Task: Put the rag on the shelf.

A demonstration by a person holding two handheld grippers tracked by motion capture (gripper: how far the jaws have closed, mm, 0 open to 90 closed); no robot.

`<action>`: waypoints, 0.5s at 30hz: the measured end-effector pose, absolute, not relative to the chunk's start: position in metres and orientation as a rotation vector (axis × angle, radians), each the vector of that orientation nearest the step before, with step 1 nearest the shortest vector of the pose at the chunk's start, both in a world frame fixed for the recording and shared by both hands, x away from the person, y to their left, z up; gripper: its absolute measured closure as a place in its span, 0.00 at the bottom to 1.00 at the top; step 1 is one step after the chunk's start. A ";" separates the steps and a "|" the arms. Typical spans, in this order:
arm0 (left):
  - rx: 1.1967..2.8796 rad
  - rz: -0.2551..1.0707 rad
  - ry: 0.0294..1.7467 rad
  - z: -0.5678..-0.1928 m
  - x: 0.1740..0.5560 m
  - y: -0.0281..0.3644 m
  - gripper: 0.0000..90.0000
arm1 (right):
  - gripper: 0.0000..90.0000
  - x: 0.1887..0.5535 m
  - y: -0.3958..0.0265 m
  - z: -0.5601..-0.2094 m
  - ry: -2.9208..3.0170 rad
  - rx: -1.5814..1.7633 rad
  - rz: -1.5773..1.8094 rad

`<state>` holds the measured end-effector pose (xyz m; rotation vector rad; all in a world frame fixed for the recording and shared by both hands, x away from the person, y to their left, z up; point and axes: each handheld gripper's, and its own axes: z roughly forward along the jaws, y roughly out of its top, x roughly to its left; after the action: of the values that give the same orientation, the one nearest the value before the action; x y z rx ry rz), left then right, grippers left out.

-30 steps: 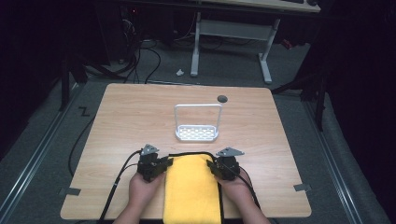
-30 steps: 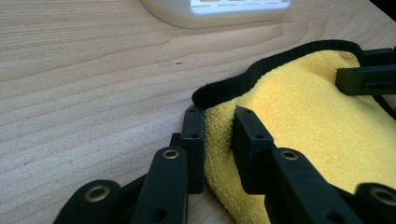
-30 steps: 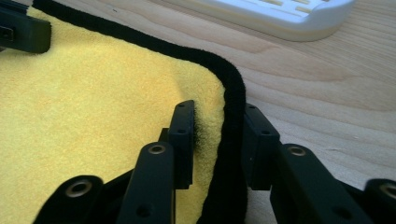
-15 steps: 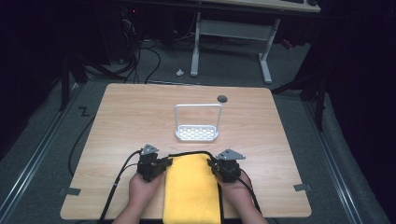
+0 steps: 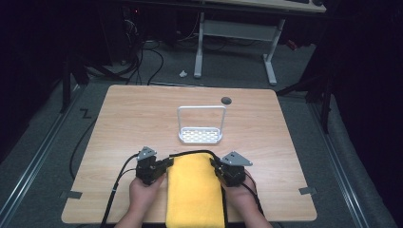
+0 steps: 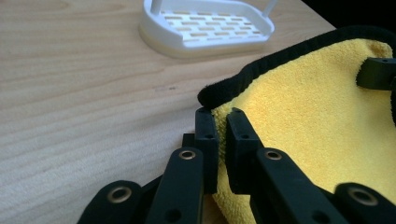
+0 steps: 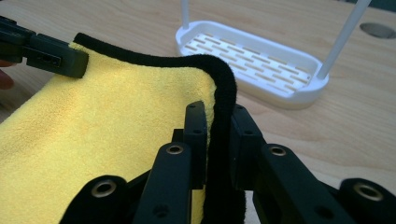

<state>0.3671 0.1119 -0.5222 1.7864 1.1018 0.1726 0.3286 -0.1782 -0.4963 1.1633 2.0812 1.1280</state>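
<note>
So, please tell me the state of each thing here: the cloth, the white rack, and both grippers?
yellow cloth: lying folded, far corners pinched.
white rack: upright, empty, apart from the cloth.
left gripper: jaws just closed on the cloth's corner.
right gripper: jaws shut on the cloth's black edge.

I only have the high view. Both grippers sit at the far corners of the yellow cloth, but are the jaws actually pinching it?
Observer: Right gripper: yes. Its gripper view shows the cloth's black hem clamped between the pads.
Operator: And the left?
Observer: The left gripper has just been closing; its jaws stand nearly together with the cloth's corner edge pinched between them.
Operator: Is the cloth lifted anywhere?
Observer: At the right corner the hem arches up off the table into the jaws.
Operator: Anything in the white rack?
Observer: No, the white rack's slotted base is bare.
</note>
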 end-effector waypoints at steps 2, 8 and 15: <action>1.770 0.188 1.092 -0.517 0.367 0.112 0.94 | 0.90 0.329 -0.178 -0.493 2.062 1.155 1.140; 1.751 0.249 1.046 -0.497 0.367 0.111 0.94 | 0.89 0.331 -0.179 -0.480 2.023 1.137 1.159; 1.726 0.303 0.988 -0.474 0.368 0.109 0.94 | 0.89 0.334 -0.180 -0.465 1.995 1.118 1.185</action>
<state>0.3677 0.1086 -0.4743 1.7262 0.9882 0.3033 0.3344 -0.1803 -0.4653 1.1182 1.9946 1.1849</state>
